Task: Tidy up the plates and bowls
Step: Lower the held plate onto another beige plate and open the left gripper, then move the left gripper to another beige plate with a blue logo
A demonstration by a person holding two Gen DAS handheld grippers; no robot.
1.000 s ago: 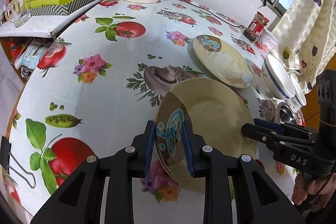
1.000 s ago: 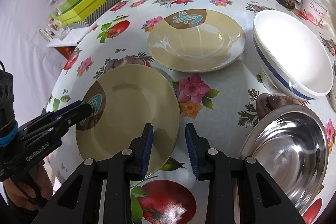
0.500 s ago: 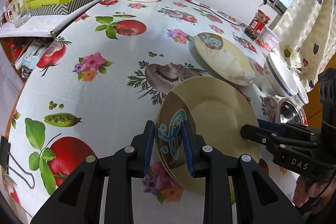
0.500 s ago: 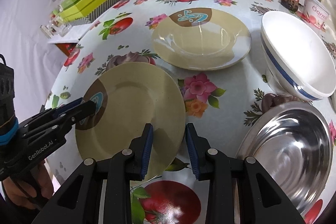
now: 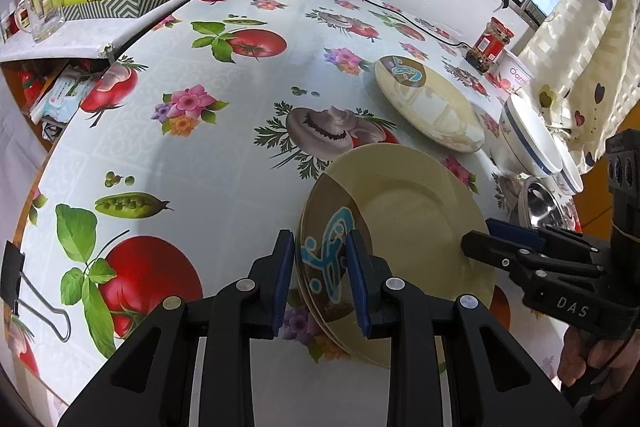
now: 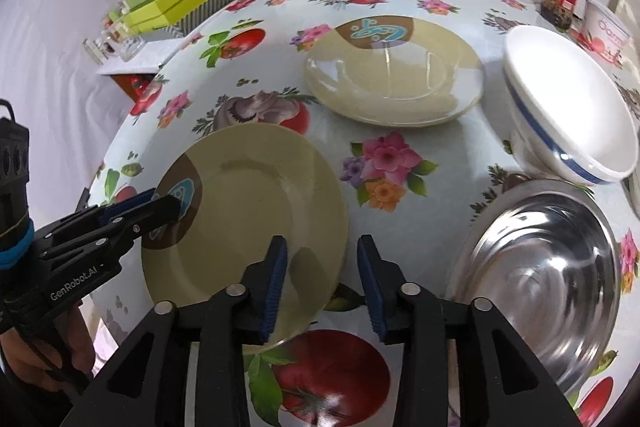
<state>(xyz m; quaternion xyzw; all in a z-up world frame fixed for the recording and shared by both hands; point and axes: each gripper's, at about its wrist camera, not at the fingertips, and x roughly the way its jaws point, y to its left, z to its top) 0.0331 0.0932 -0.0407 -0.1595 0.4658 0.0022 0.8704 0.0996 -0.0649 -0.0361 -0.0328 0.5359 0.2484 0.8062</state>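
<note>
At the near edge of the surface (image 6: pixel 400 219), your left gripper (image 5: pixel 320 275) pinches the rigid, glossy cream plate (image 6: pixel 248 219) by its brown-patched rim, while your right gripper (image 6: pixel 320 279), jaws just widened, straddles the opposite rim without pressing.

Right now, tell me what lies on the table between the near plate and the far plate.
Only bare tablecloth, printed with a mushroom and a pink flower, separates the near plate from the far plate; nothing stands there. The right wrist view shows it best.

On the bench (image 6: pixel 440 155), one plate (image 6: pixel 248 211) lies before another plate (image 6: pixel 394 73); the bowl (image 6: pixel 568 107) sits right, behind the steel basin (image 6: pixel 544 267).
</note>
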